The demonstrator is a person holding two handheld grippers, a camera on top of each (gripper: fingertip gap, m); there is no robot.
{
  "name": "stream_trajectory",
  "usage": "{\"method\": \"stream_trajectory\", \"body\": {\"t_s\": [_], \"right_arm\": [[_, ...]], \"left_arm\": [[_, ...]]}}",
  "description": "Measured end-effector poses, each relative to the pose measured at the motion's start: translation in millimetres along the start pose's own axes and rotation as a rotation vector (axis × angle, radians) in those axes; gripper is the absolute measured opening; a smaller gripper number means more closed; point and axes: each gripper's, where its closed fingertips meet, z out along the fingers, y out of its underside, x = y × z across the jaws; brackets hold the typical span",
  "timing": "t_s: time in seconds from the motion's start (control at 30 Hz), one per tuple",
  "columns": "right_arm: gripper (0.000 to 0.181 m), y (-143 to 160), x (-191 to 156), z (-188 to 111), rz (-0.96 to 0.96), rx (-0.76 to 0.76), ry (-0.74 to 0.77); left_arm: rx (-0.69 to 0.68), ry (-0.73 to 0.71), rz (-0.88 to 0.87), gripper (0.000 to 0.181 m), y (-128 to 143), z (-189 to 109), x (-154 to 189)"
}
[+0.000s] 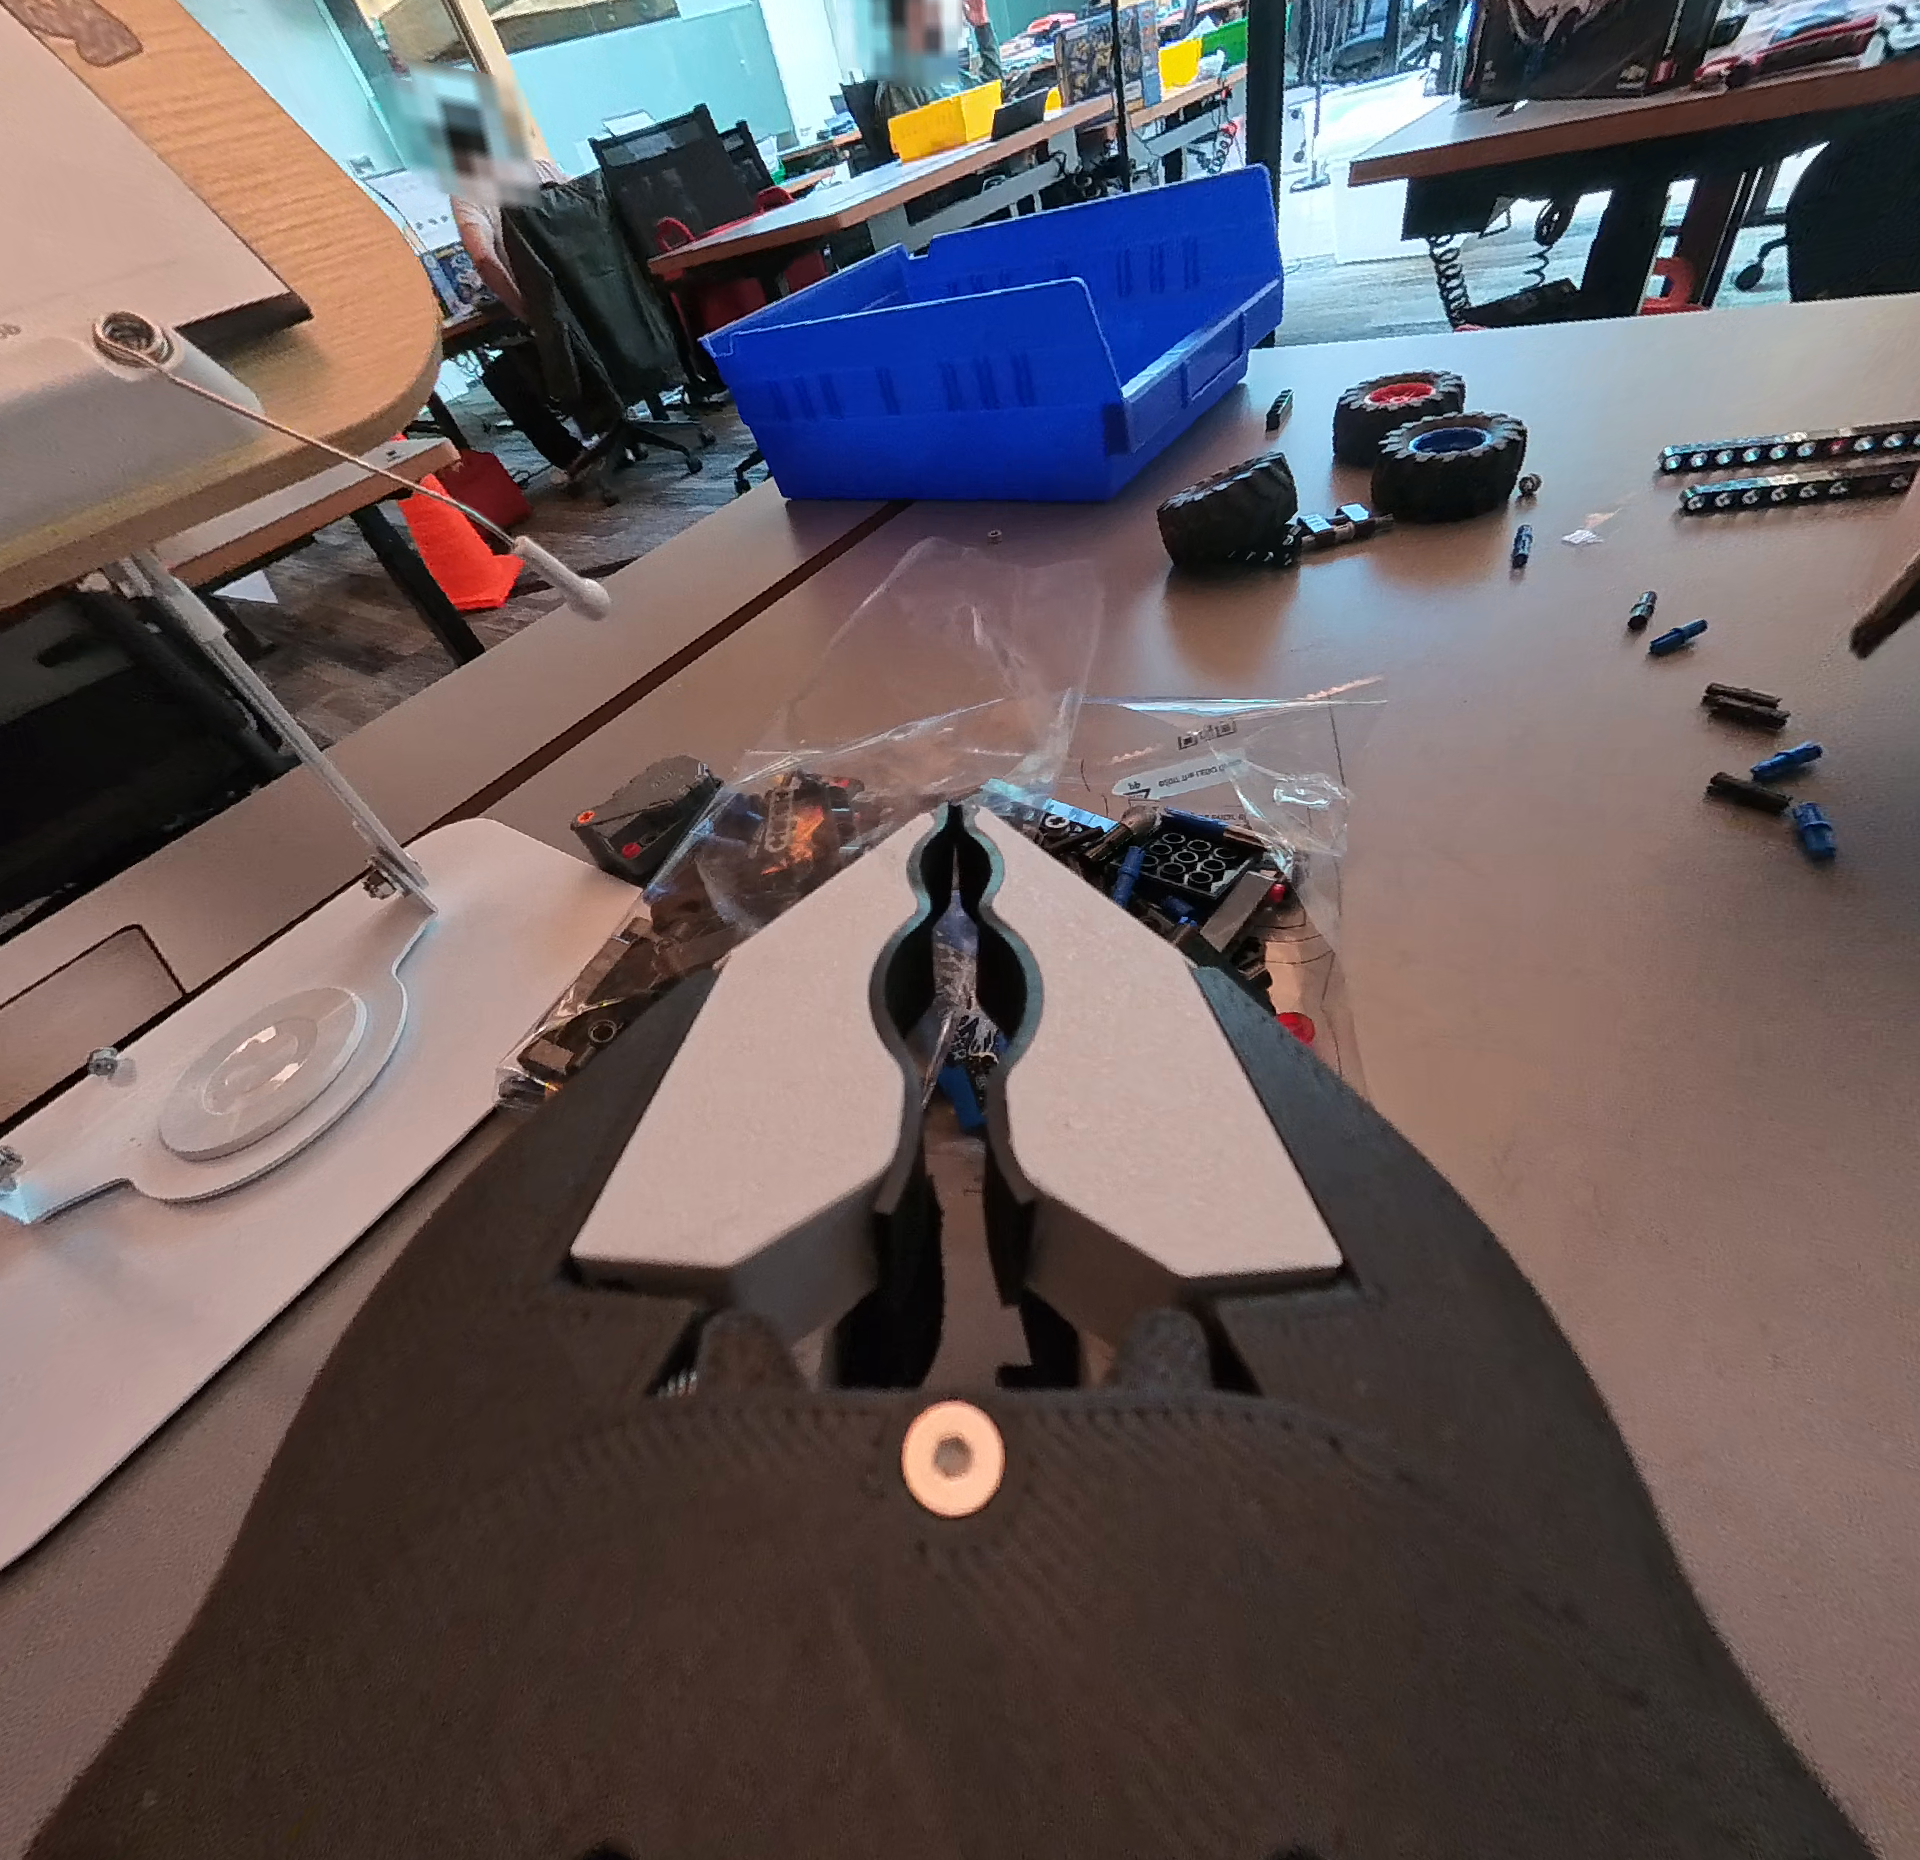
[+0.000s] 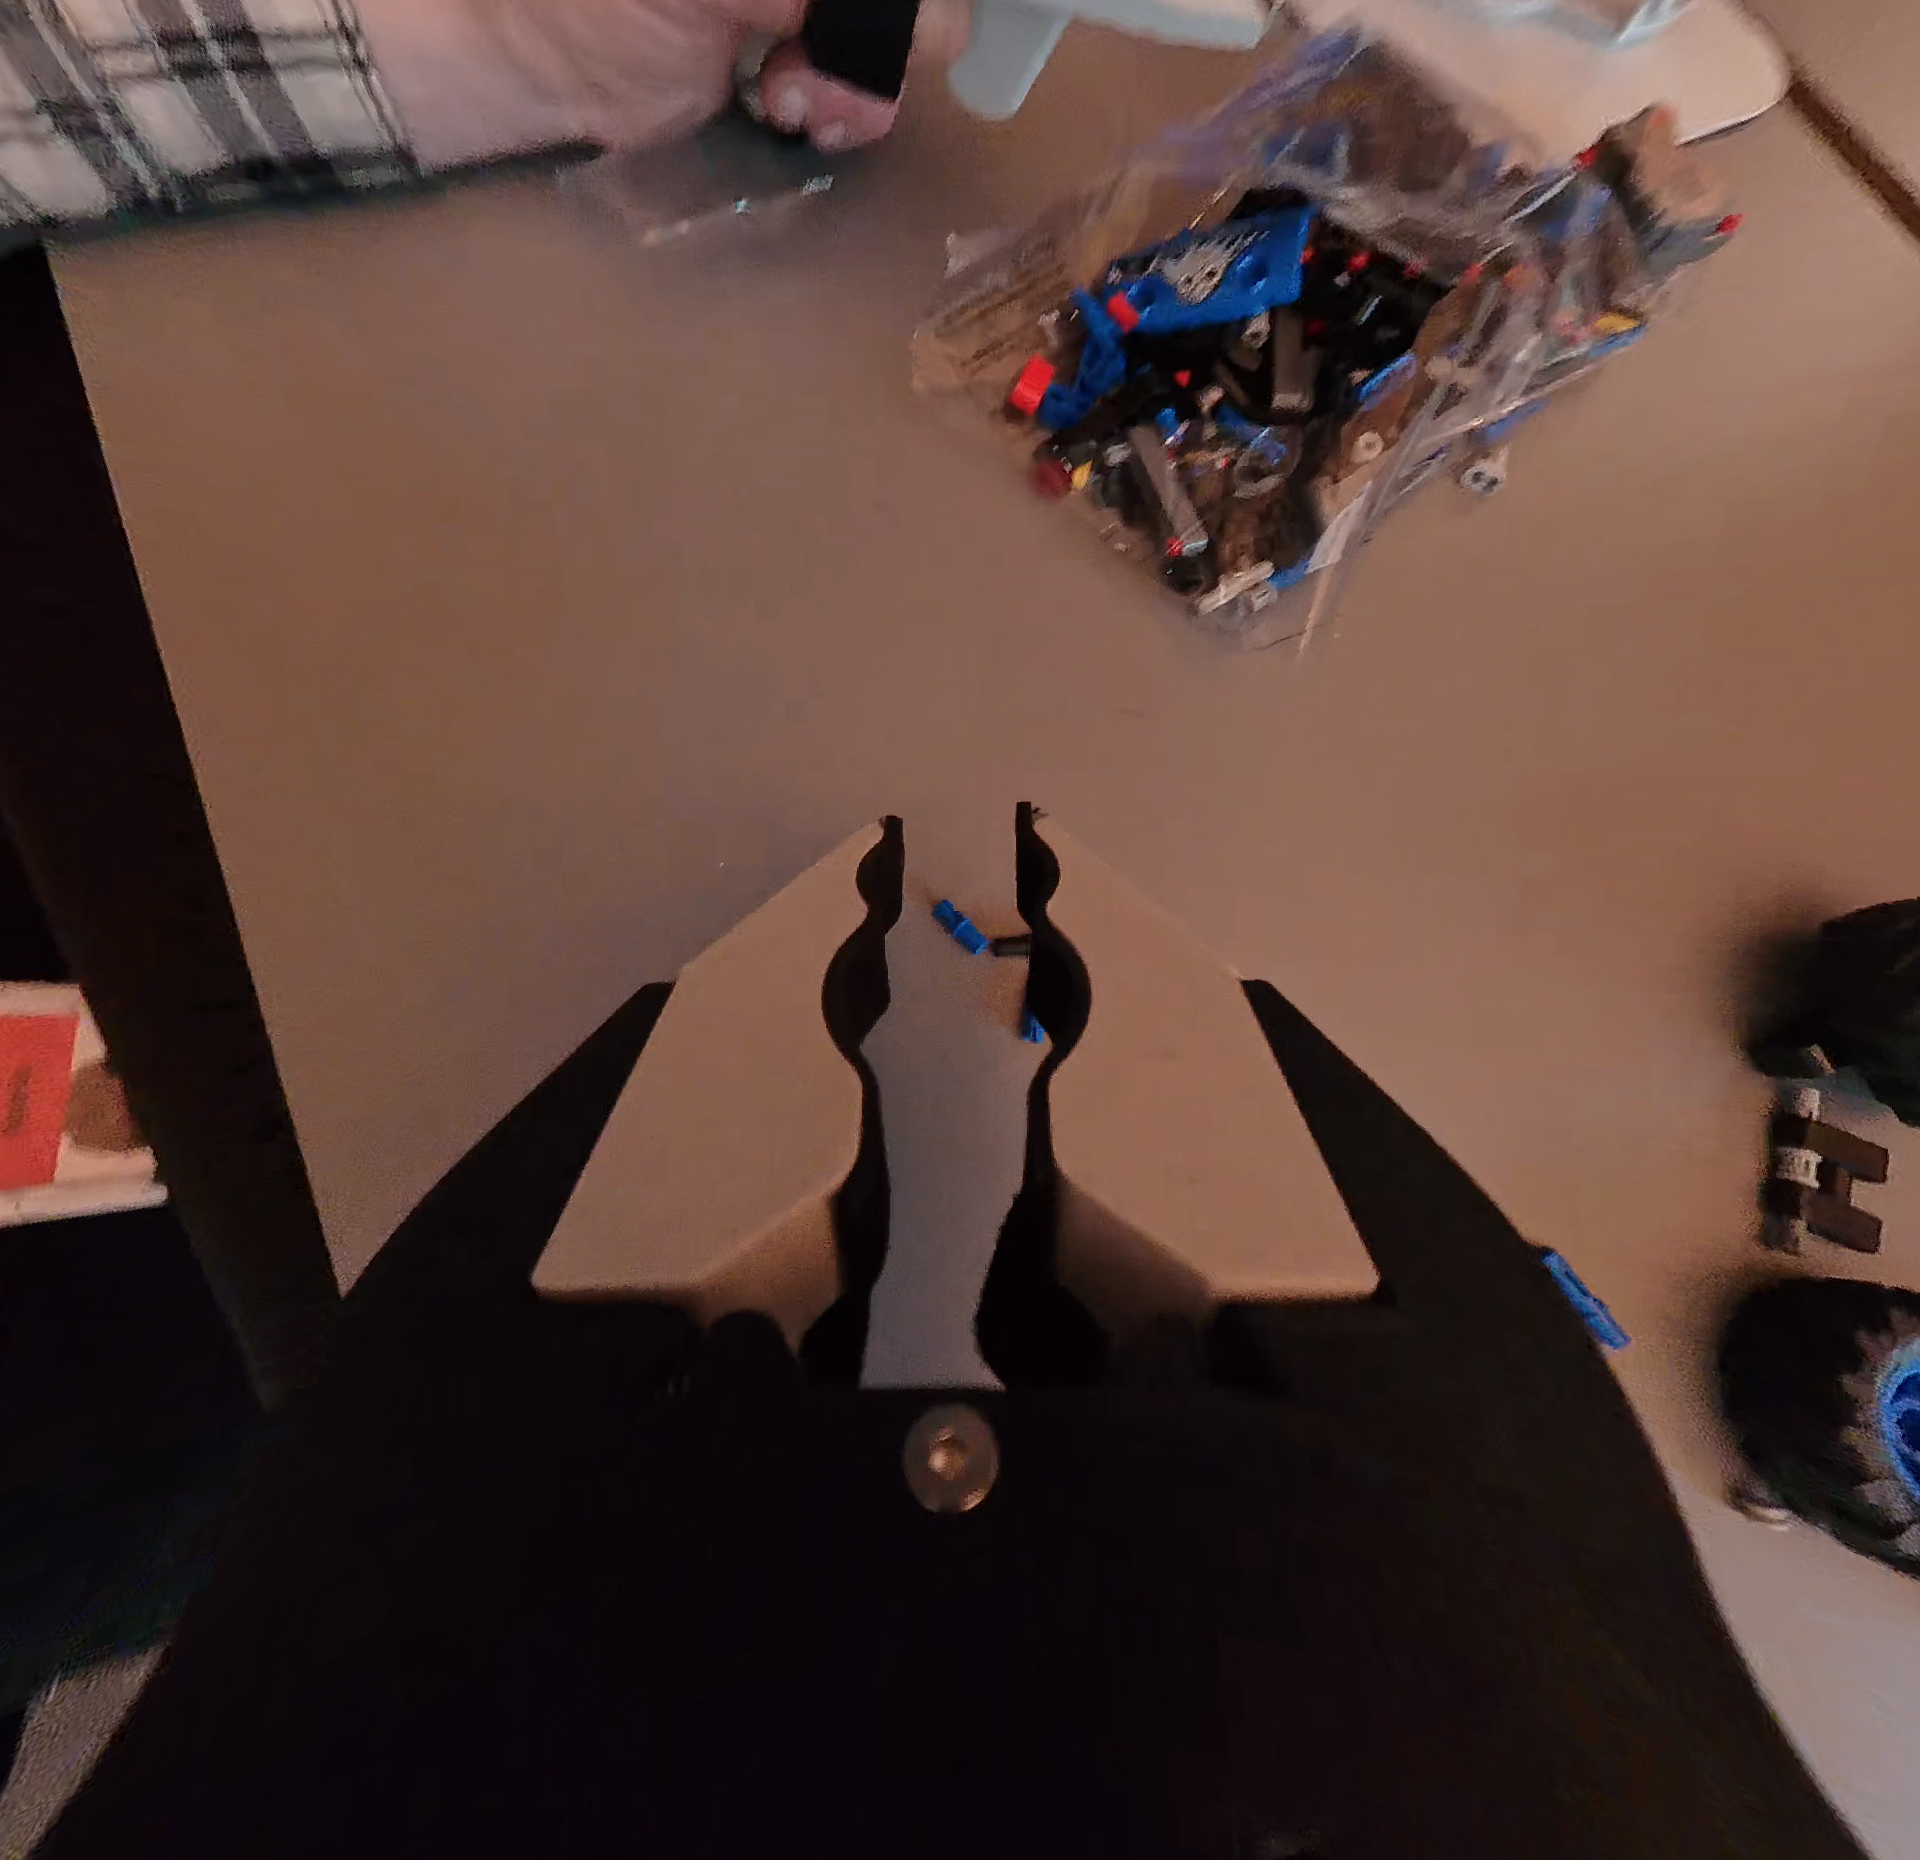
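Our left gripper (image 1: 953,823) is closed, pinching the clear plastic bag (image 1: 966,688) of black and blue building pieces on the bench (image 1: 1558,979). Our right gripper (image 2: 958,823) hangs a little open and empty above loose pins (image 2: 961,925).

The thin film could slip from the pinch or tear, and the bag's mouth might spill pieces across the bench.

We count three tyres (image 1: 1444,465), one blue bin (image 1: 997,376), two long black beams (image 1: 1787,470), and four blue pins and four black pins scattered beside them.
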Motion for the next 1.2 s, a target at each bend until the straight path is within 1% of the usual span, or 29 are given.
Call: {"method": "stream_trajectory", "body": {"t_s": [0.1, 0.27, 0.37, 0.5, 0.7, 0.8, 0.87, 0.93, 1.0, 1.1, 1.17, 1.2], "right_arm": [[0.018, -4, 0, 1, 0.036, 0.121, 0.042], [0.014, 2, 13, 9, 0.099, 0.241, 0.116], [0.012, -2, 19, 3, 0.085, 0.286, 0.193], [0.017, -1, 23, 4, 0.061, 0.269, 0.247], [0.018, -2, 25, 3, -0.022, 0.245, 0.354], [0.016, -12, 23, -15, -0.064, 0.303, 0.425], [0.016, -21, 11, -33, -0.083, 0.368, 0.437], [0.017, -24, -4, -49, -0.101, 0.394, 0.423], [0.019, -18, -11, -62, -0.121, 0.374, 0.425], [0.019, -10, -24, -84, -0.101, 0.41, 0.406], [0.019, -1, -34, -97, -0.077, 0.434, 0.389], [0.018, 6, -39, -102, -0.069, 0.436, 0.384]], "left_arm": [[-0.004, -0.013, 0.006, 0.0, 1, -1, -1], [-0.008, -0.034, 0.02, 0.0, 2, -4, -2], [-0.009, -0.04, 0.027, 0.0, 2, -5, -2], [-0.01, -0.042, 0.033, 0.0, 2, -5, -2], [-0.019, -0.087, 0.06, 0.004, 4, -5, -6], [-0.039, -0.119, 0.091, 0.006, 7, -4, -8], [-0.06, -0.142, 0.119, 0.006, 10, -3, -9], [-0.074, -0.163, 0.14, 0.007, 11, -2, -10], [-0.074, -0.2, 0.175, 0.008, 9, -3, -14], [-0.014, -0.271, 0.162, 0.01, -9, -17, -22], [0.018, -0.309, 0.142, 0.012, -18, -28, -22], [0.029, -0.339, 0.16, 0.012, -25, -35, -19]]}}
